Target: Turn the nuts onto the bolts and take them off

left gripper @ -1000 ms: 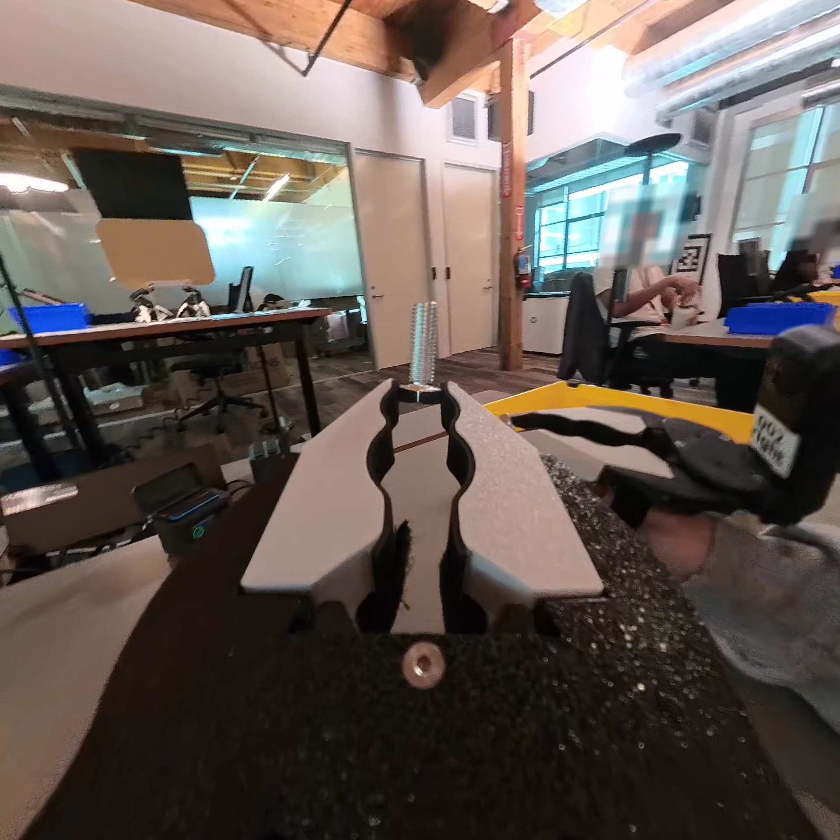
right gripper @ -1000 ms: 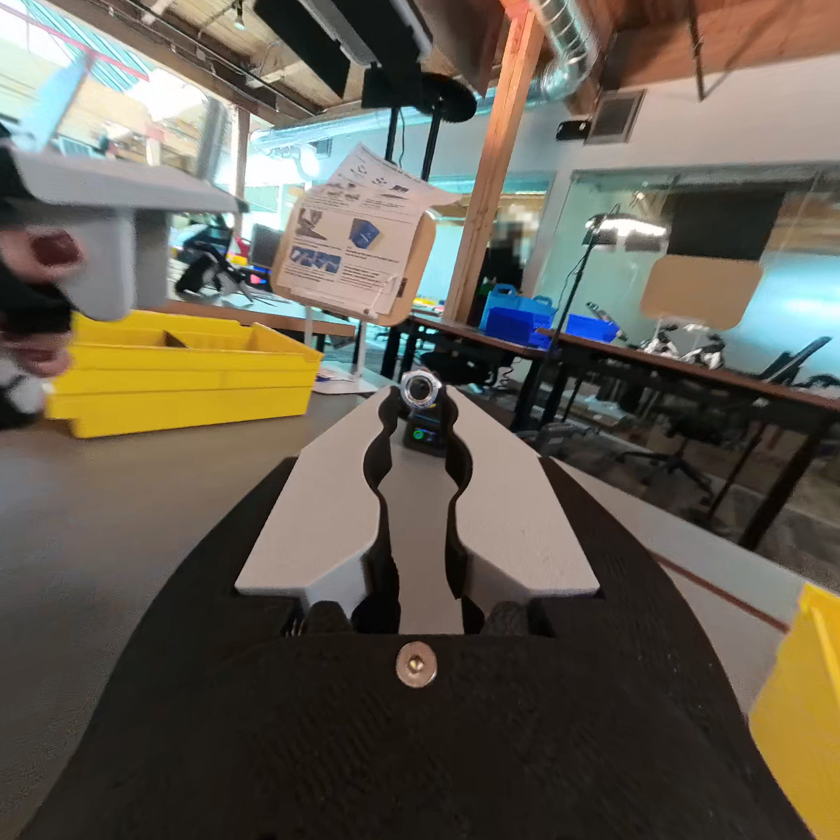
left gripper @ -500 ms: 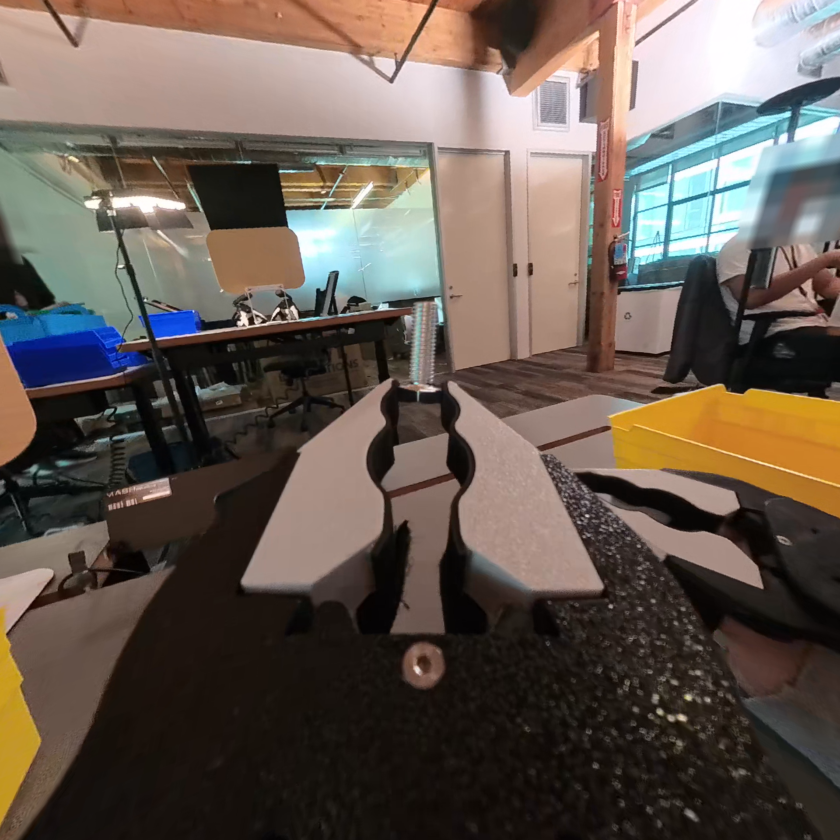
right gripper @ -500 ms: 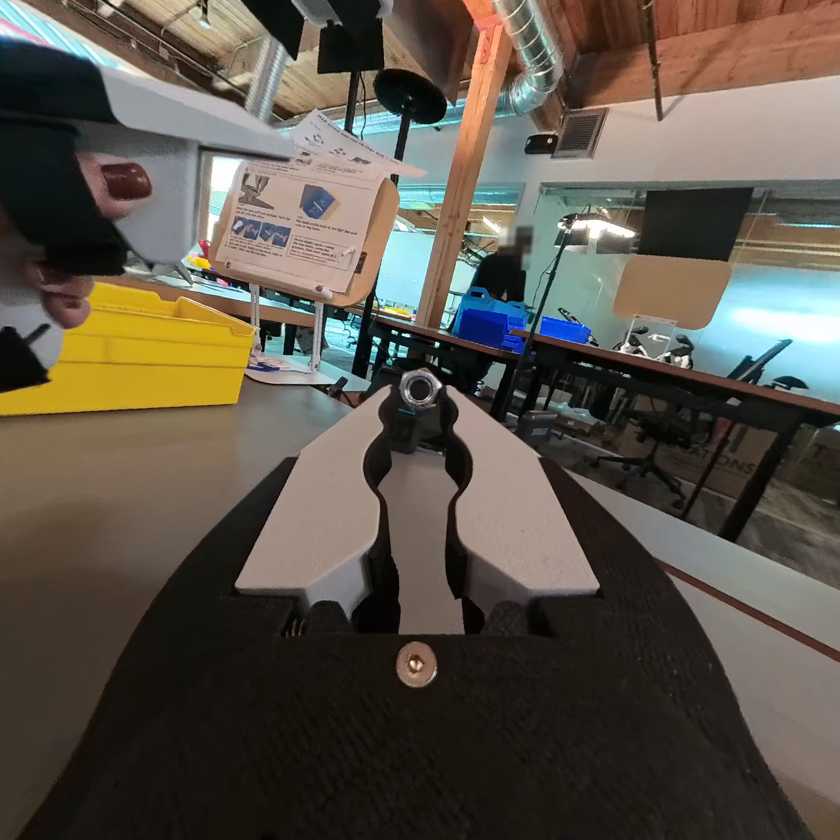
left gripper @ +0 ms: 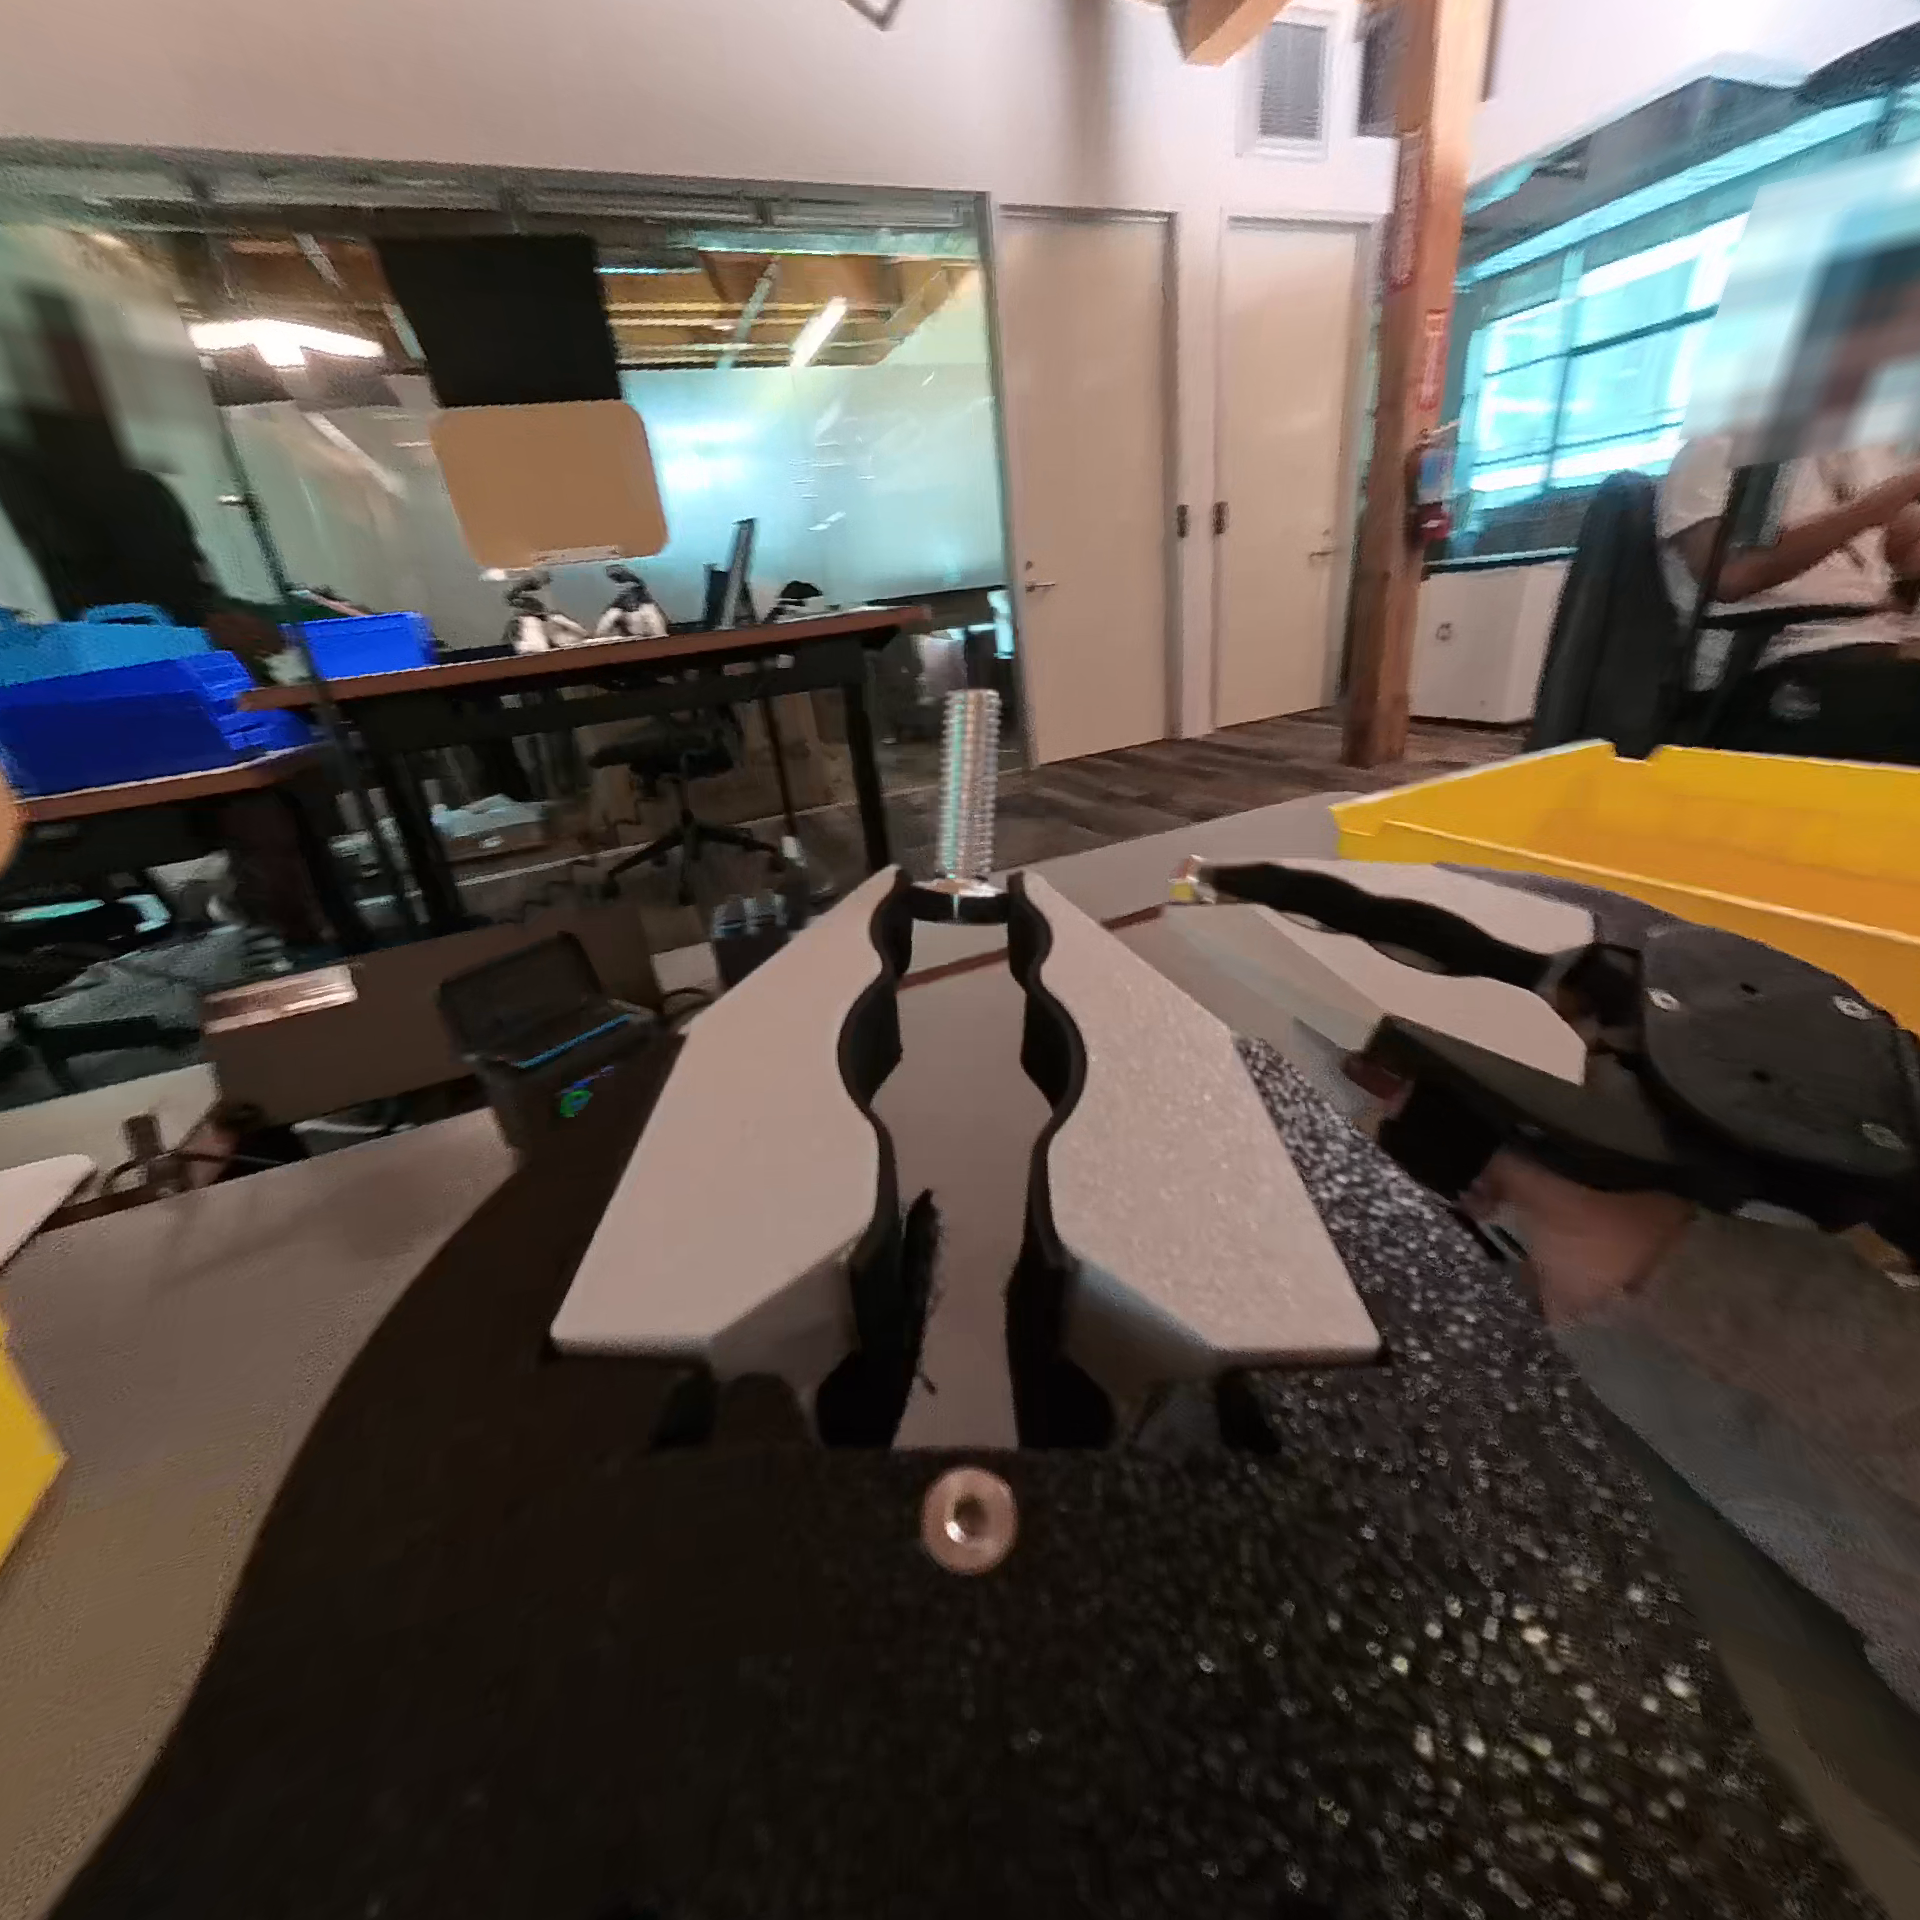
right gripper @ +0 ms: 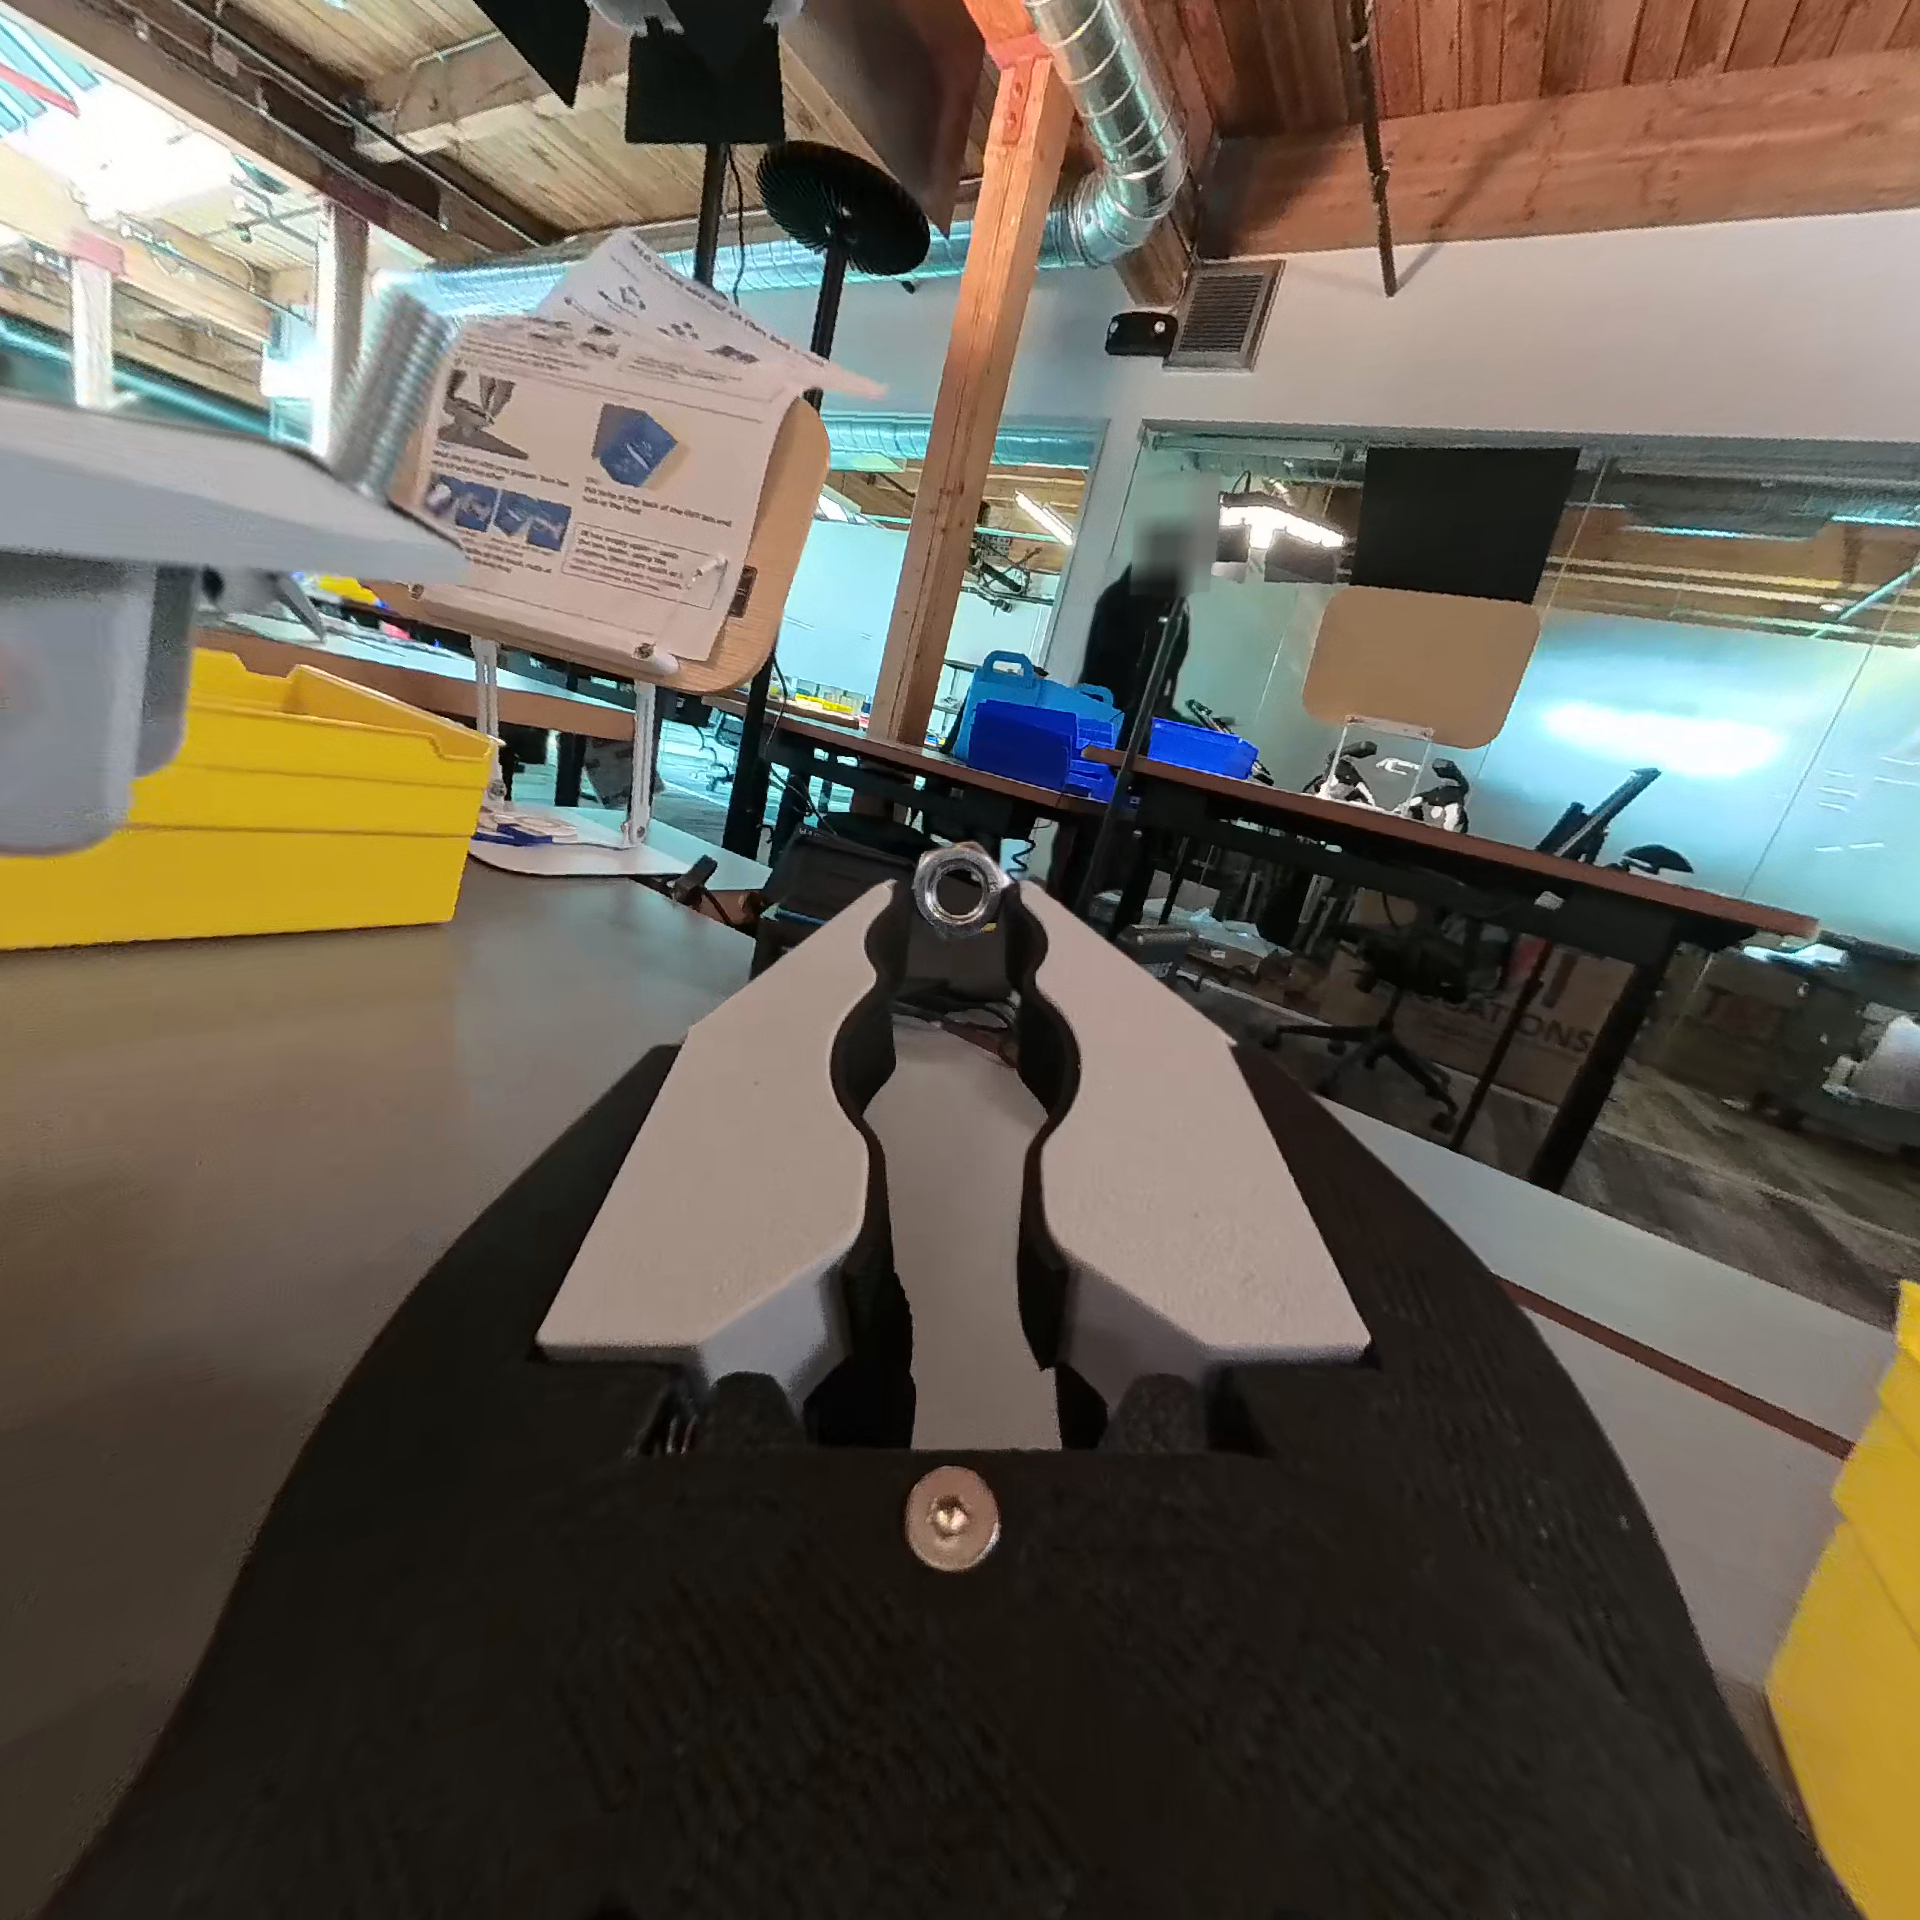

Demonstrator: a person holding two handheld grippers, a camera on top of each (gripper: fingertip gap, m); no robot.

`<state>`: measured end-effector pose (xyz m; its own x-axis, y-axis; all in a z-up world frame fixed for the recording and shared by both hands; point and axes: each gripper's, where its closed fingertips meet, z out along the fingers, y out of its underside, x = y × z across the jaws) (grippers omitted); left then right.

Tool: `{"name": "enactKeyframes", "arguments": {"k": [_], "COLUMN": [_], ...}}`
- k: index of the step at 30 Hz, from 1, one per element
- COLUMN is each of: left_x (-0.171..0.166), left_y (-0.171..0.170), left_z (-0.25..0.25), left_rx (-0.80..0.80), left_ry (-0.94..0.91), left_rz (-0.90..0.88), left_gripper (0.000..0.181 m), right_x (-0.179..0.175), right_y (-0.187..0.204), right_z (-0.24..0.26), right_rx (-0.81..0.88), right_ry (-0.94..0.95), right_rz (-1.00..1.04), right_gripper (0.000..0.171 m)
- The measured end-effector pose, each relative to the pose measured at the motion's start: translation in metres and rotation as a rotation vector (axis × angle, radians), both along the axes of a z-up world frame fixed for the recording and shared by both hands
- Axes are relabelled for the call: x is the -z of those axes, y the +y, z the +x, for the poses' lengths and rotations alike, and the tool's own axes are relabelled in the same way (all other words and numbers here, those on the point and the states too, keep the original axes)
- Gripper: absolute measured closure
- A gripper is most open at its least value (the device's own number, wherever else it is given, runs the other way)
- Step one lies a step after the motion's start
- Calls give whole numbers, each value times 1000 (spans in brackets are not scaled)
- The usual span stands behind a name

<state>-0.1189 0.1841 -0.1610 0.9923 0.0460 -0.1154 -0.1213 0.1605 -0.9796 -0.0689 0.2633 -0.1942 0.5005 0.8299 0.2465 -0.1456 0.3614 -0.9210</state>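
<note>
Grey tabletop [right gripper: 260,1091] carries everything you see, largest first. Yellow bins sit at both sides: your right wrist view shows a stacked pair [right gripper: 270,831] at far left and another bin's edge [right gripper: 1860,1621] at lower right, while your left wrist view shows one bin [left gripper: 1662,842] at right; no contents can be seen in any of them, since their insides are hidden from these angles. Only the right wrist view shows the instruction sheet on its clipboard stand [right gripper: 613,499].

Your left gripper [left gripper: 961,896] has its fingers clamped on the head of the bolt [left gripper: 968,790]. The bolt stands upright at the fingertips, long axis vertical, threaded end pointing up, raised above the table. From the right wrist view the same bolt [right gripper: 390,384] appears blurred at upper left, rising from the left gripper's grey finger [right gripper: 208,499].

Your right gripper [right gripper: 956,899] has its fingers closed on the nut [right gripper: 956,894], held at the tips with its bore facing the camera, so the hole's axis runs along the fingers. In the left wrist view that gripper [left gripper: 1205,894] lies to the right of the bolt, tips aimed toward it but apart from it; only a small bright glint shows at those tips, and you cannot tell the nut's facing there.
</note>
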Motion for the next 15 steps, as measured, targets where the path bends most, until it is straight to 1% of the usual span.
{"name": "enactKeyframes", "arguments": {"k": [3,5,8,12,15], "left_x": [17,17,21,30,36], "left_y": [18,35,67,107,127], "left_z": [6,7,7,1,-11], "left_rx": [62,107,134,134,94], "left_ry": [70,83,123,144,141], "left_rz": [-57,-56,-60,-41,-10], "left_gripper": [165,165,165,165,165], "right_x": [1,0,0,-1,4], "right_y": [3,4,12,27,47], "right_z": [2,6,13,15,9], "right_rx": [25,35,56,87,90], "right_ry": [-13,-10,-3,-31,-26], "right_rz": [1,12,-2,43,-10], "right_gripper": [155,155,155,155,155]}}
